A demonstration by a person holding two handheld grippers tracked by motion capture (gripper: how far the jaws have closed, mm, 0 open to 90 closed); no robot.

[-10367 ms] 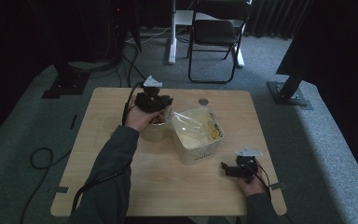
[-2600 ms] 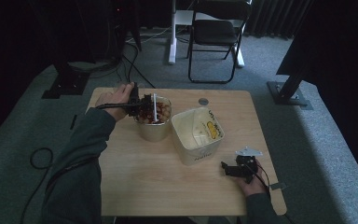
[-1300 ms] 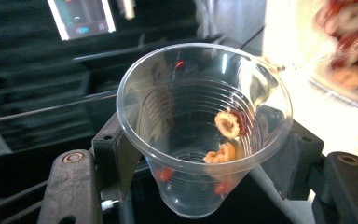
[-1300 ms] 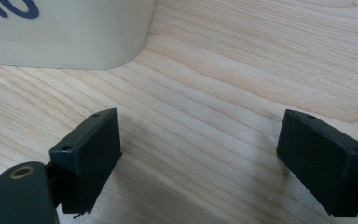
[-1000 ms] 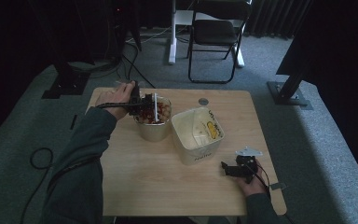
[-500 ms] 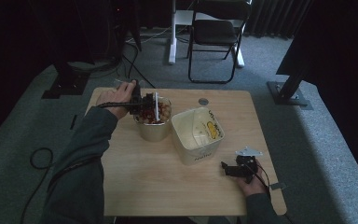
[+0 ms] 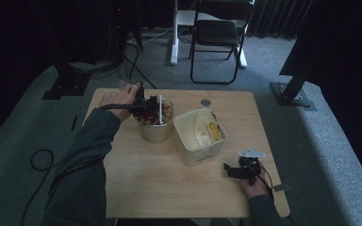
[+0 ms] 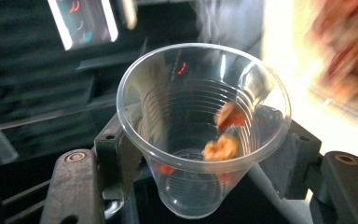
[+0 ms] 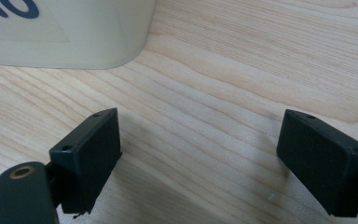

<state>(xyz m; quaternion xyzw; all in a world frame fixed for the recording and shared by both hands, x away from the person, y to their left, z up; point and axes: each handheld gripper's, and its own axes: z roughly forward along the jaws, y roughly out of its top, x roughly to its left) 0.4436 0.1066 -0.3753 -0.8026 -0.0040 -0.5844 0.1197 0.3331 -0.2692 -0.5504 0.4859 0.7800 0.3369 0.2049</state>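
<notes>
Thin clear plastic cup (image 8: 204, 130), ribbed on the wall, rolled at the rim: likely very light, soft enough to buckle under a hard squeeze, a little slippery. Best taken low on the ribbed wall with gentle pressure, as here, clamped between the two jaws of the left gripper (image 8: 205, 163). A few orange-red morsels inside (blurred, so kind not certain), two clinging to the near wall, one or two by the bottom; otherwise mostly empty. Held tipped over a round tub (image 7: 154, 125) heaped with the same reddish-brown bits, at the far left of the desk (image 7: 169, 188). Just beside the tub, a squarish cream bucket (image 7: 200, 136) with a yellow mark inside and blue lettering outside, nearly empty. Near the right front edge, well apart from both containers, the right gripper (image 9: 198, 158) resting low over bare wood, jaws wide apart and holding nothing, a corner of the bucket just ahead of it.
</notes>
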